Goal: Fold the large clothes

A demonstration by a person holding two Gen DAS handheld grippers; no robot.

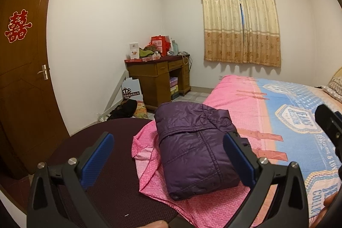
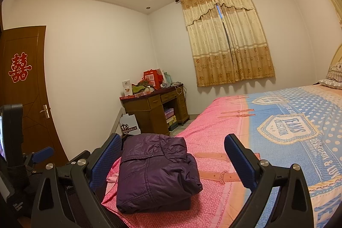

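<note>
While both grippers gape, jacket (image 1: 193,149) lies folded.

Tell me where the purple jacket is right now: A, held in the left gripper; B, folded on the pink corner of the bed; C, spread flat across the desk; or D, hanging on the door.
B: the purple jacket lies as a folded bundle on the pink corner of the bedsheet, with both grippers' jaws open and empty.
</note>
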